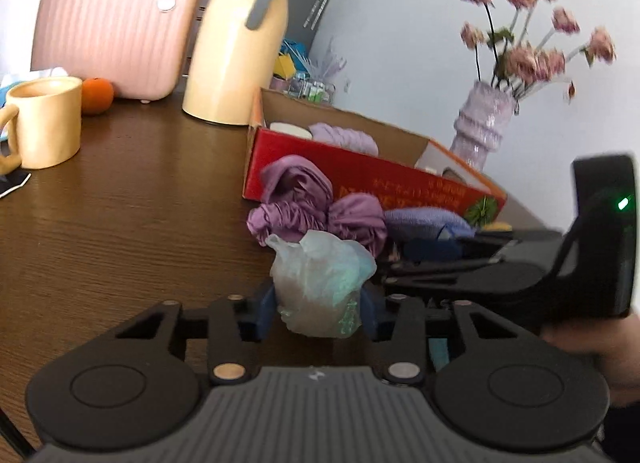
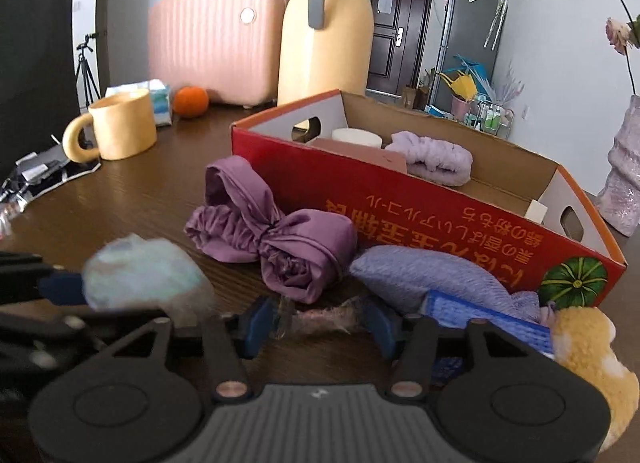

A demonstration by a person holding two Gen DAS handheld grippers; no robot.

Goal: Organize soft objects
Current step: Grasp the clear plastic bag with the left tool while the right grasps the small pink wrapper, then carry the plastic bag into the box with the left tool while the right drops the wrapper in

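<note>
Grippers: 2; red box: 1

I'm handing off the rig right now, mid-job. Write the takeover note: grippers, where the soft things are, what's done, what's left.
Left gripper: shut on a crumpled pale plastic bag, held above the table.
Right gripper: jaws apart, a small fuzzy scrap between them; grip unclear.
Done: lilac headband lies in the red box, with a white roll and a pink flat item.
Left on the table in front of the box: purple satin bundle, lavender pouch, blue mesh item, yellow plush toy.
</note>
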